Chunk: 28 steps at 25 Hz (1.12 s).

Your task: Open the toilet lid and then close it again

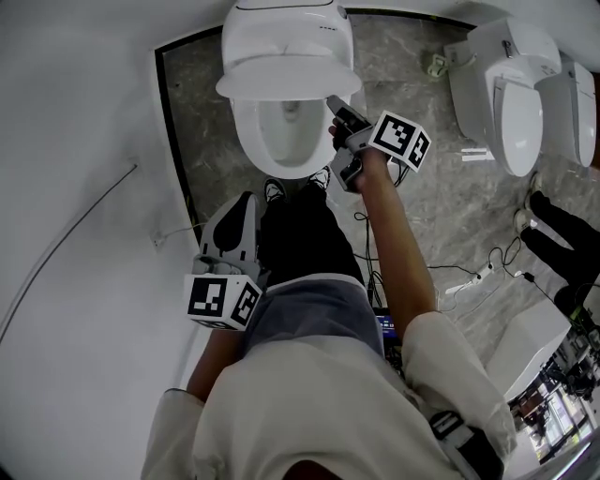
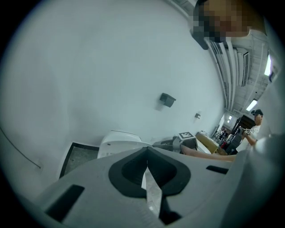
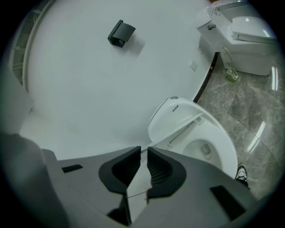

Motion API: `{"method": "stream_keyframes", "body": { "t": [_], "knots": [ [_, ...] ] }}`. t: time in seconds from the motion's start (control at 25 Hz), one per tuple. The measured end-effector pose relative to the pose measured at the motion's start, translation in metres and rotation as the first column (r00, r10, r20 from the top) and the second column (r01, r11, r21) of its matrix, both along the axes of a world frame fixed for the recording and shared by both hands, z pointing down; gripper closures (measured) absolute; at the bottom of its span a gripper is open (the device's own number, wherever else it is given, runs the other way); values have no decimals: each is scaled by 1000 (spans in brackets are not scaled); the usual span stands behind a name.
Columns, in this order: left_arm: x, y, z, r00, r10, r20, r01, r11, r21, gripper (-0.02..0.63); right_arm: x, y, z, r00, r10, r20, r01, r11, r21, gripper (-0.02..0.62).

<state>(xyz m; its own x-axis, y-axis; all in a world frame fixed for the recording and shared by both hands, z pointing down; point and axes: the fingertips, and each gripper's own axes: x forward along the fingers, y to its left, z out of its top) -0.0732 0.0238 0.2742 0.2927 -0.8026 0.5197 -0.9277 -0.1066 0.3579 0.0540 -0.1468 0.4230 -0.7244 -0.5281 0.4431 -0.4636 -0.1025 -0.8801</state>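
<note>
White plastic toilet lid (image 1: 281, 75) is part-raised, tilted over the white ceramic toilet bowl (image 1: 292, 131), so the bowl is open to view. Right hand-held gripper (image 1: 336, 105) sits at the lid's right rim, above the bowl's right edge. Its jaws are nearly together with a thin slit and nothing seen in it. Contact with the lid can't be told. Left hand-held gripper (image 1: 247, 199) is low beside the person's left leg, well apart from the toilet, jaws clenched tip to tip and empty.

Clearance: curved white wall (image 1: 84, 187) is close on the toilet's left. A black border strip (image 1: 161, 112) edges the grey marbled floor (image 1: 422, 187). Right side is open floor up to a second white toilet (image 1: 506, 94). White cables (image 1: 469, 277) lie near the person's right. A black wall bracket (image 3: 121, 33) sits above the toilet.

Markings: black-and-white square markers on the right gripper's cube (image 1: 401, 139). Small dark marks (image 1: 323, 26) on the toilet's top are too small to read.
</note>
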Motion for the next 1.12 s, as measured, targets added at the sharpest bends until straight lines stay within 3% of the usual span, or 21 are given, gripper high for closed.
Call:
{"method": "stream_keyframes", "body": {
  "t": [0.96,1.04,1.12],
  "knots": [
    [9,-5,21,1000,-10,8,10,998,-55,600,-12,-91,-23,999,-49,6,48,994,101,552],
    [7,-5,21,1000,-18,7,19,998,-56,600,-14,-96,-24,999,-38,26,35,995,97,552],
    [4,-6,22,1000,-24,8,24,998,-57,600,-13,-101,-13,999,-32,-13,33,997,63,556]
  ]
}}
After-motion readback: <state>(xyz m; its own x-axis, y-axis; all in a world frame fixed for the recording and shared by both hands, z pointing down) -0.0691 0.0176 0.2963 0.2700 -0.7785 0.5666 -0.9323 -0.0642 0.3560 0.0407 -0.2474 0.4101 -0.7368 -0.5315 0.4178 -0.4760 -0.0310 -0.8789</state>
